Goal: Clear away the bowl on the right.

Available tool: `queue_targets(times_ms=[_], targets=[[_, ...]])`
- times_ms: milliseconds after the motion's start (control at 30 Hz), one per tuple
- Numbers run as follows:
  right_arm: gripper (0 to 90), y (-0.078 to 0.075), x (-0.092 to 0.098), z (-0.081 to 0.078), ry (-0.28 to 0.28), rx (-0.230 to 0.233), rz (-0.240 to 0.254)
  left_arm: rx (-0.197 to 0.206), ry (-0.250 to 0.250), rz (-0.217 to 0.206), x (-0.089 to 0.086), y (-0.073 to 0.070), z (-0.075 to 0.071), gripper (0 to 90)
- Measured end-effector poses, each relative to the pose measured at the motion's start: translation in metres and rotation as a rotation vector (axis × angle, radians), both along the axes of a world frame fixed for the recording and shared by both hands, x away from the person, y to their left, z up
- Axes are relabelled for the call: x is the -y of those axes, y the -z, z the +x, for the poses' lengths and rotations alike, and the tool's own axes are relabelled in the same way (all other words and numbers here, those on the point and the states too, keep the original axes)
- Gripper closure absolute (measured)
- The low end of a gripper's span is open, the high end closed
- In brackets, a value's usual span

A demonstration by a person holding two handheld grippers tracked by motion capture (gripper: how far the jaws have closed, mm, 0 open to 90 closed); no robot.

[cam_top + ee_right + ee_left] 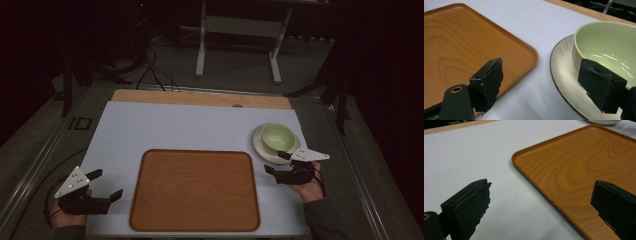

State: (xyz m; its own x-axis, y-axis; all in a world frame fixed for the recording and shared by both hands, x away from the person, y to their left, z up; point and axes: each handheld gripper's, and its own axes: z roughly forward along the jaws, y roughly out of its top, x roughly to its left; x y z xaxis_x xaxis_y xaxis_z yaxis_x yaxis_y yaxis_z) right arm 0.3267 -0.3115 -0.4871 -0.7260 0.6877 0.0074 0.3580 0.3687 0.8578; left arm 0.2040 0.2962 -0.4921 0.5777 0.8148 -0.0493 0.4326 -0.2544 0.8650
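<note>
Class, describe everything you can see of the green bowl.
The bowl is pale green, glossy like glazed ceramic, round and deep, upright and empty. It stands on a cream plate with a dark rim, right of the tray. The open right gripper is close in front of it, its far jaw by the bowl's wall; contact is unclear.

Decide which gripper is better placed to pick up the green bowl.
Probably the right gripper: it is open beside the green bowl on its plate. The left gripper sits across the tray.
</note>
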Motion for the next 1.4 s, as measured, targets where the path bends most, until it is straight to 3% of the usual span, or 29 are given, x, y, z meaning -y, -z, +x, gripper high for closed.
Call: queue_targets(times_ms=[500,900,1400], targets=[[19.5,-0.011,-0.004,0.015,-0.013,0.015,-0.003,0.001,-0.002,-0.001,0.000,0.000,0.000,2.3],[19.7,-0.017,-0.004,0.027,-0.028,0.014,-0.035,0.003,-0.004,0.000,0.000,0.000,0.000,2.3],[19.7,-0.027,-0.003,0.042,-0.016,0.029,-0.044,0.012,-0.009,0.003,-0.001,0.000,0.000,2.3]])
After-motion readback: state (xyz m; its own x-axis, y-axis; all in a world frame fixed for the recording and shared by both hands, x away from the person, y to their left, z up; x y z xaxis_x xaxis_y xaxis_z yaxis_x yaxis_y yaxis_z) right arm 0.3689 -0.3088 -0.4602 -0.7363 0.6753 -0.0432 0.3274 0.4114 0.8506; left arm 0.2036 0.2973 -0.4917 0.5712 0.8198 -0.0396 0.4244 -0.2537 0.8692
